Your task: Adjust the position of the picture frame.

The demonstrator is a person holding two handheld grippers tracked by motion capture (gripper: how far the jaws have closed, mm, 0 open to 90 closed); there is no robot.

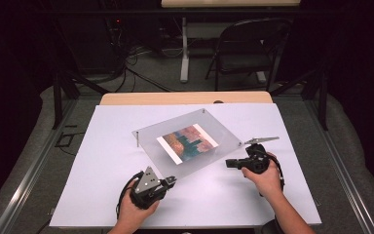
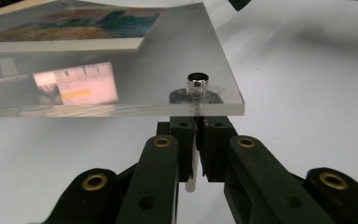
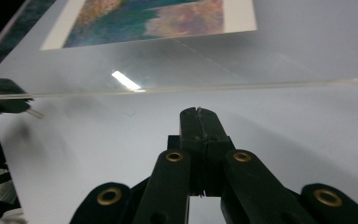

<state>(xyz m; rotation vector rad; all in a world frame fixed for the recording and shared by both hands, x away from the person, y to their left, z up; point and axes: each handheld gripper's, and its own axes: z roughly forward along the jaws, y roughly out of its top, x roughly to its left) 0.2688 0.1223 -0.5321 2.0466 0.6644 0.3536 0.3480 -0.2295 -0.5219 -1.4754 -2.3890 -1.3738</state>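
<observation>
Clear plastic sheet (image 1: 187, 141), one, stands raised on thin legs mid-table with one colourful picture (image 1: 187, 142) under it. Two grippers sit near it: the left gripper (image 2: 196, 140) is clamped on one white leg (image 2: 192, 168) at the near corner, the right gripper (image 3: 199, 122) closed on nothing by the right edge.

I see the clear panel (image 1: 187, 141) raised off the white counter (image 1: 102, 195) on thin posts, so there is a low gap beneath it along its near edges. A post (image 2: 192, 163) stands under the near corner, right at my left hand-held gripper (image 1: 171, 181). The counter is open to the left and in front, between both hands. My right hand-held gripper (image 1: 230, 163) sits just beside the panel's right edge.
</observation>
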